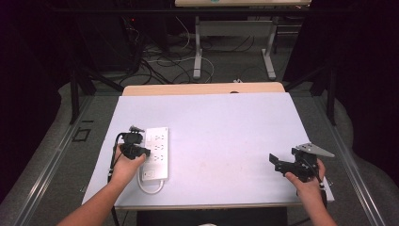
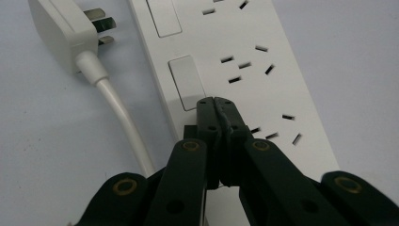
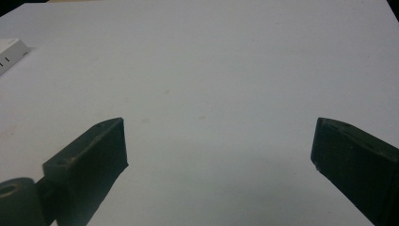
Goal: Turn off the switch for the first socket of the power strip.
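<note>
A white power strip (image 1: 157, 149) (image 2: 244, 42) lies on the left part of the white table (image 1: 226, 122). Its own white plug (image 2: 61, 30) and cable (image 2: 117, 108) rest beside it. My left gripper (image 1: 145, 151) (image 2: 215, 101) is shut with nothing between its jaws. Its tips rest at the lower edge of a rocker switch (image 2: 186, 80) on the strip. My right gripper (image 1: 277, 163) (image 3: 219, 141) hovers open over bare table at the right, holding nothing. A corner of the strip (image 3: 9, 54) appears far left in the right gripper view.
The cable loops (image 1: 151, 188) off the strip's near end by the table's front edge. Behind the table, a wooden edge (image 1: 202, 88), loose floor cables (image 1: 164, 63) and another table's legs (image 1: 197, 52) stand in a dark room.
</note>
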The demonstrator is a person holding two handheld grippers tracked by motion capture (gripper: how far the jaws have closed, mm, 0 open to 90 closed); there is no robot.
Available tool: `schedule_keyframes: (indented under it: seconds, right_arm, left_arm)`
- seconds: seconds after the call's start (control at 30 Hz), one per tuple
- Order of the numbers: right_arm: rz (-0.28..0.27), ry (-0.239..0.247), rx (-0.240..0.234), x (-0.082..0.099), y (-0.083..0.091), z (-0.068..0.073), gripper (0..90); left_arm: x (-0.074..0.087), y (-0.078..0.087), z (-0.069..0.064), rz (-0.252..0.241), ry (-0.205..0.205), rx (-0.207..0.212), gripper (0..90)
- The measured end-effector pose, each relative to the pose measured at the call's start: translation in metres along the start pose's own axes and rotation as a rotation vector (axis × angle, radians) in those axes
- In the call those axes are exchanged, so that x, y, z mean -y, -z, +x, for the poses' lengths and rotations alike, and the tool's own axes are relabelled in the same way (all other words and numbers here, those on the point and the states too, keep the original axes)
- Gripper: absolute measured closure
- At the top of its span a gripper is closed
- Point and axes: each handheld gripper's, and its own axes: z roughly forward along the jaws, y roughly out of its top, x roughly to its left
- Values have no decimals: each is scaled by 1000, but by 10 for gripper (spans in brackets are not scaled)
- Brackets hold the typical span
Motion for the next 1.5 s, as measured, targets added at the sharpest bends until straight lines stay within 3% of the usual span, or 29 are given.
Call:
schedule_keyframes:
  seconds: [0.1,0.43,0.7,1.2,1.5]
  right_arm:
    - [0,-1,-1,0,0,0,35]
    - [13,-1,-4,0,0,0,37]
    - [13,-5,-1,0,-1,-1,42]
    - [8,4,-4,0,-2,0,44]
    - [2,-6,-1,0,-2,1,45]
  left_arm:
    - [0,1,1,5,-20,-4,900]
    - [1,4,2,10,-11,-6,888]
    - [-2,11,-1,0,-28,5,860]
    - [-2,30,-6,-59,-44,31,764]
    - [1,38,-3,-88,-45,61,691]
